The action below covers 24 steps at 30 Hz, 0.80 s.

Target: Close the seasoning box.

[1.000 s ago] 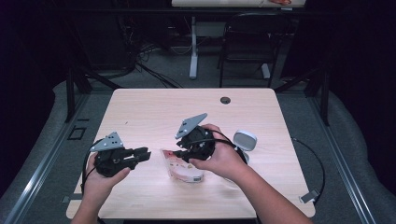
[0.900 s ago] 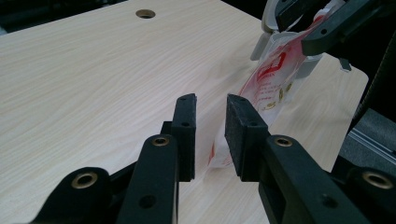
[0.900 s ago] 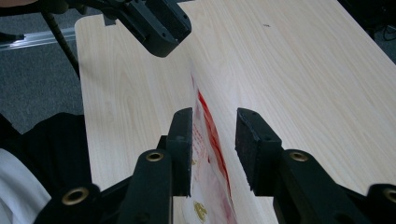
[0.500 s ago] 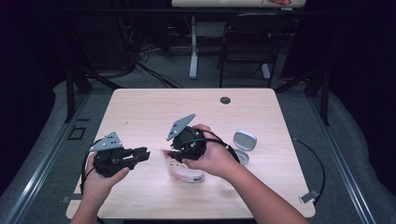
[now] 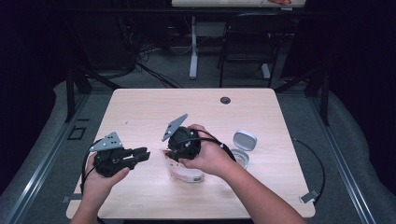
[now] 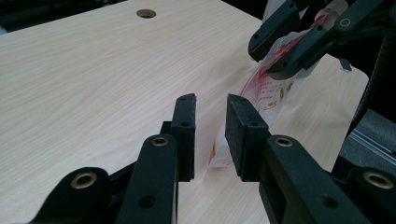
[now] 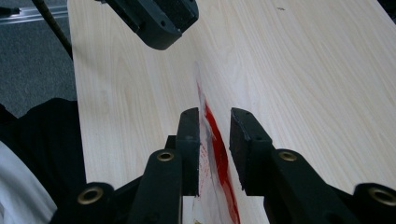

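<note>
Pale wood table point(image 5: 140, 112), dark room; right gripper point(image 7: 212, 135) closing astride packet point(image 7: 217, 158); left gripper point(image 6: 210, 126) apart

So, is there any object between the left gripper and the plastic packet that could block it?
Nothing visible does. The left gripper has open jaws with nothing between them, and only bare table lies ahead of it up to the red-printed plastic packet. The right gripper has just been closing around the packet's edge.
</note>
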Each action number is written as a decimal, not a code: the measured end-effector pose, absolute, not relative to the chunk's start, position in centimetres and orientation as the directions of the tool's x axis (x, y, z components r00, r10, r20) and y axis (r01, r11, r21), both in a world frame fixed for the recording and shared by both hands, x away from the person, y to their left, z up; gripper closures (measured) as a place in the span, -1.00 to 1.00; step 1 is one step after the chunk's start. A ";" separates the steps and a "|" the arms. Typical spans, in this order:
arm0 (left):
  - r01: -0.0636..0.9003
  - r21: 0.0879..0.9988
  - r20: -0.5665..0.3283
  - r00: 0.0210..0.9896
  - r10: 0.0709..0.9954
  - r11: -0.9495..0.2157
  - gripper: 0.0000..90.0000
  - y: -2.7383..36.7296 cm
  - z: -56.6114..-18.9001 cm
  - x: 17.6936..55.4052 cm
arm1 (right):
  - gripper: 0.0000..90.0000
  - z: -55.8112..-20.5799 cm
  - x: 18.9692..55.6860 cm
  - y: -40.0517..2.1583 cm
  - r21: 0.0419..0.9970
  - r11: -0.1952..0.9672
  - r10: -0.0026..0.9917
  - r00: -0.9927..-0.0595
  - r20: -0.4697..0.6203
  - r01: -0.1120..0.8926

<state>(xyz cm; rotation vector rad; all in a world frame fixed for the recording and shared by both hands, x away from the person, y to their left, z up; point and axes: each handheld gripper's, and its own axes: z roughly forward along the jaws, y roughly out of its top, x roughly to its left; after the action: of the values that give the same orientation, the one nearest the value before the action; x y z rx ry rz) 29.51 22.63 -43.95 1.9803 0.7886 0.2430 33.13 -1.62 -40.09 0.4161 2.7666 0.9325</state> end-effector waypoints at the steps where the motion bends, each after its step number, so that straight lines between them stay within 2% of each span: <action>1: 0.429 0.839 -0.148 0.771 0.619 -0.334 0.64 22.6 -44.0 29.5 | 0.64 -40.2 33.1 -1.5 0.614 0.763 0.322 -0.942 -0.090 0.202; 24: 0.429 0.838 -0.146 0.772 0.619 -0.337 0.64 22.6 -44.0 29.5 | 0.76 -40.9 33.5 -1.1 0.544 0.814 0.306 -0.947 -0.099 0.206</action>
<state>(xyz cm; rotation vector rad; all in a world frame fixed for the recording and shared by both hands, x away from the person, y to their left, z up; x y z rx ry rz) 29.54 22.60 -44.00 1.9832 0.7890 0.2428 33.49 -1.06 -40.90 0.4015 2.8164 0.8132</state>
